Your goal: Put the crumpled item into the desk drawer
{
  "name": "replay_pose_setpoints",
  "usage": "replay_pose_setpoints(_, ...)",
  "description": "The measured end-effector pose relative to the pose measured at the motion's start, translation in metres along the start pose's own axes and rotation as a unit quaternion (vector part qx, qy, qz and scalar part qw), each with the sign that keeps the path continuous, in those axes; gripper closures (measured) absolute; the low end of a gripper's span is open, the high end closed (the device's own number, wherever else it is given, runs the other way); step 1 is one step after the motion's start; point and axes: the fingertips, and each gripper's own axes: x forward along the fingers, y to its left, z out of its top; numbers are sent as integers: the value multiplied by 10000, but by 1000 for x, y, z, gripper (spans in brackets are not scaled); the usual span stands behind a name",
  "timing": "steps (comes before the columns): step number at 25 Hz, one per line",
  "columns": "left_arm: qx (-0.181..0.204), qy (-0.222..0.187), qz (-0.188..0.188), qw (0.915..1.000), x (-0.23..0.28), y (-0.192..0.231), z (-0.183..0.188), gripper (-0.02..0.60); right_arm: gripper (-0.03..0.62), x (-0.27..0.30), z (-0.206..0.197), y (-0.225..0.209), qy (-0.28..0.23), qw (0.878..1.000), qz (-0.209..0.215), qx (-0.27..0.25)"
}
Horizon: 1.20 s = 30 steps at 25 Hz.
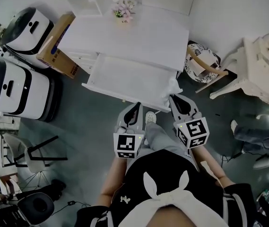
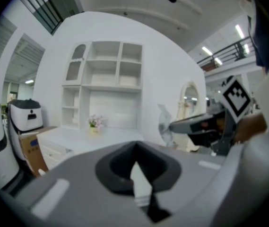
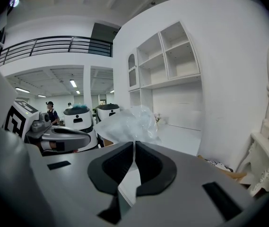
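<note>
At the right end of the open drawer [image 1: 125, 77], which stands pulled out from the white table [image 1: 139, 37], the crumpled item [image 1: 173, 88] is held at the tip of the right gripper [image 3: 134, 144]. Whether it hangs over the drawer cavity or just outside the side wall cannot be told from the head view.

Fingers, right: closed together, clamped on a lower fold of the item. Fingers, left: the left gripper [image 2: 135, 146] has its fingers together with nothing between them. It is held beside the right one, short of the drawer front.

Handling, as judged: the item appears to be thin, clear film bunched into a loose wad. It is likely very light, soft and springy, with no stiffness to resist the pinch. It should not break. Being smooth, it may slip if the hold is only on a single ply, and it may cling or spring open on release. The present hold on a gathered fold at its base looks adequate. A deeper bite into the bunched part would be safer.

Orientation: the wad rises from the pinch, up and ahead of the fingers. Its long axis stands roughly upright, leaning slightly towards the left gripper's side, and the free, ragged end is uppermost.

Release will call for the item to be well inside the drawer walls.
</note>
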Motion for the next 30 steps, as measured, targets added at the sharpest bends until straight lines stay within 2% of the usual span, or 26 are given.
replay_pose_setpoints(14,-114,289,48,9995,33,27,-8,577,585,48,-4,-14,311,9992,236,102)
replay_pose_setpoints(19,-104,220,58,9997,43,32,-3,577,585,58,-14,-20,485,9985,245,100)
replay_pose_setpoints(30,-193,347,45,9992,51,46,-15,577,585,81,-27,-18,716,9970,262,92)
